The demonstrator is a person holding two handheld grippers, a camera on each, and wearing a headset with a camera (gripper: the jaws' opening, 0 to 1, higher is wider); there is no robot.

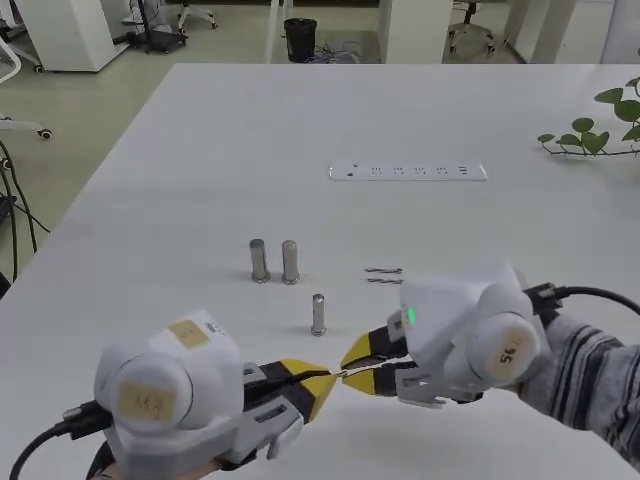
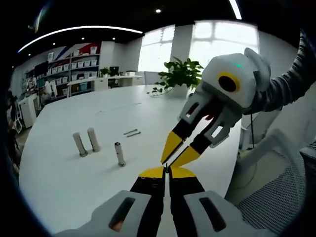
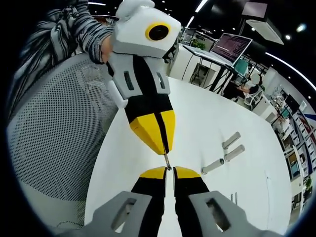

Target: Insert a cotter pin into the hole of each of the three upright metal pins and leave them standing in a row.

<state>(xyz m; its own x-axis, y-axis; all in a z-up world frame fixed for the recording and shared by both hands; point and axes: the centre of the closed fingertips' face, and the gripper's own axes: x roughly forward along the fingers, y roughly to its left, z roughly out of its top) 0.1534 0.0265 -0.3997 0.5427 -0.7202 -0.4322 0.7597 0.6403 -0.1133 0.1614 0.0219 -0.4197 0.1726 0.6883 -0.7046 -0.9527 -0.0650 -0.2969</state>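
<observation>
Table (image 1: 150,150) white | left gripper (image 1: 322,384), right gripper (image 1: 353,364) tip to tip at 6 o'clock, both clenched on one cotter pin (image 1: 343,375) | three metal pins (image 1: 290,261) upright toward 12 o'clock | two loose cotter pins (image 1: 383,271) flat at 1 o'clock

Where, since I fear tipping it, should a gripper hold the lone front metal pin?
Probably low on its shaft, coming level from the near side: the front metal pin stands upright and slim, apart from the pair behind, leaving its top free.
</observation>
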